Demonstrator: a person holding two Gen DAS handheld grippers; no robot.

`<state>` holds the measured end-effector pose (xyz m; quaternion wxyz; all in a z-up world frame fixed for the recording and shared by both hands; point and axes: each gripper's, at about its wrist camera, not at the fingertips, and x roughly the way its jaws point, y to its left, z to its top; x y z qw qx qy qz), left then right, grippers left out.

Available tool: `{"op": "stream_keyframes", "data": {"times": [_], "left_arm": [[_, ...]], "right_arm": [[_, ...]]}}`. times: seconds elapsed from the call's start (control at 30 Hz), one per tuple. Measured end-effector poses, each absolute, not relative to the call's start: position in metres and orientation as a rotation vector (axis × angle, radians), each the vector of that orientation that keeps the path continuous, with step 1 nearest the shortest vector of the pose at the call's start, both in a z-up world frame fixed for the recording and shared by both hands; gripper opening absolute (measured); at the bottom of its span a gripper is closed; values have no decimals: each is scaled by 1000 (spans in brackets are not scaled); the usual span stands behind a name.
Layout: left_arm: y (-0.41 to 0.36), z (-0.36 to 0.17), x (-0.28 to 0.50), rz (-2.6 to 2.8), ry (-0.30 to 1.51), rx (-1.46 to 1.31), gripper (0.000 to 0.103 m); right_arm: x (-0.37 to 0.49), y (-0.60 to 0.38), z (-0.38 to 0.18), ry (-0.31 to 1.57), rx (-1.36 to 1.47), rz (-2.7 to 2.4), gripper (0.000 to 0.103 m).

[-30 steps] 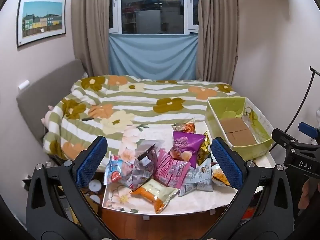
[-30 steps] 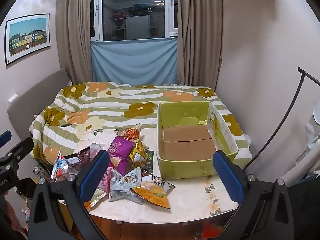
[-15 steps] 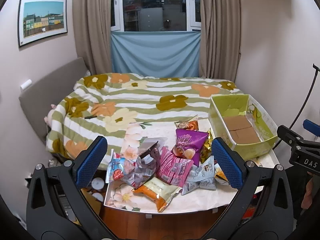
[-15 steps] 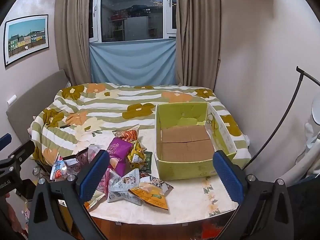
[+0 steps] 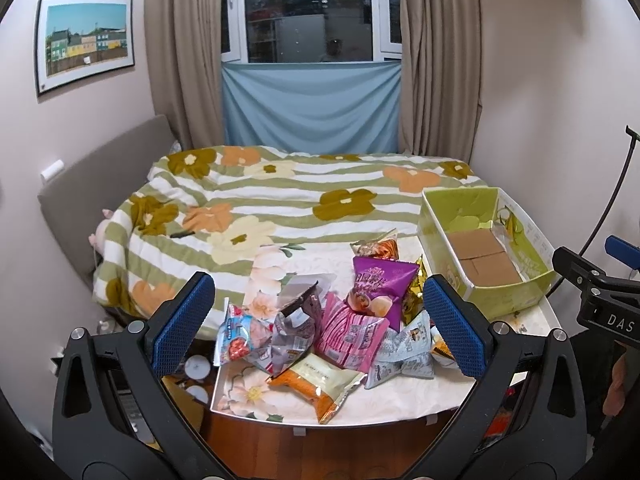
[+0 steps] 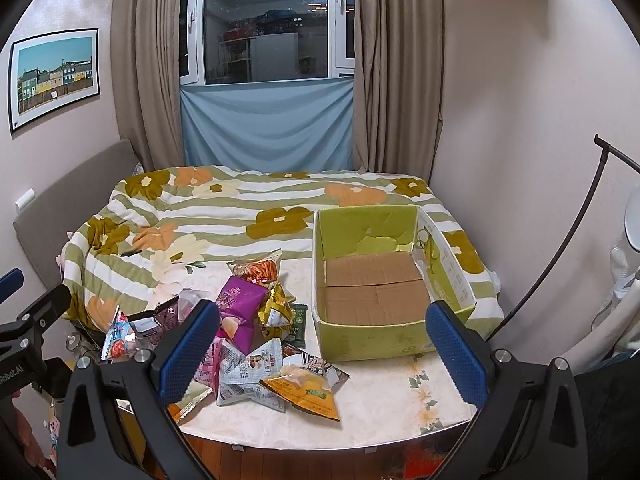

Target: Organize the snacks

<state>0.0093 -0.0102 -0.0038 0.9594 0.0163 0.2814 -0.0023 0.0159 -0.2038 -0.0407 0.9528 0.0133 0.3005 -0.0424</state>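
Several snack bags lie heaped on a small white floral table [image 5: 400, 404]: a purple bag [image 5: 380, 280] on top, a pink one [image 5: 350, 334], an orange-and-cream one [image 5: 316, 382], a grey-blue one [image 5: 404, 350]. An empty green cardboard box [image 6: 372, 276] stands to the right of the pile [image 6: 248, 320]. My left gripper [image 5: 318, 316] hovers open in front of the heap, holding nothing. My right gripper [image 6: 322, 344] hangs open before the box's front wall, also holding nothing. Each gripper shows at the edge of the other's view.
A bed with a green-striped flowered blanket [image 5: 280, 192] lies right behind the table. Curtains and a window [image 5: 312, 12] fill the back wall. A black stand pole [image 6: 560, 248] leans at the right. Wooden floor [image 5: 320, 448] shows below the table's near edge.
Both views have shifted slightly, with the table and box sitting a little lower and farther than a second ago. Both grippers stay open; no snack has moved.
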Motion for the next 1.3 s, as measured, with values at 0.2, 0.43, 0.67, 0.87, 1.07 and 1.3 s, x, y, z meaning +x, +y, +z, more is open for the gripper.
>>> {"op": "stream_keyframes", "data": {"times": [0.2, 0.43, 0.67, 0.87, 1.07, 1.3], "left_arm": [[-10, -3, 10, -8, 572, 31, 103], [-10, -4, 10, -7, 572, 30, 103], [-10, -3, 11, -7, 574, 29, 103], [-11, -3, 11, -5, 572, 29, 103], [-15, -2, 13, -10, 569, 34, 103], [-17, -1, 15, -18, 576, 31, 103]], "right_arm": [[17, -201, -39, 607, 26, -85, 103], [18, -200, -39, 605, 28, -87, 103], [18, -200, -38, 605, 29, -87, 103], [18, -199, -37, 602, 28, -82, 103], [19, -201, -36, 598, 31, -83, 103], [21, -202, -34, 598, 32, -86, 103]]}}
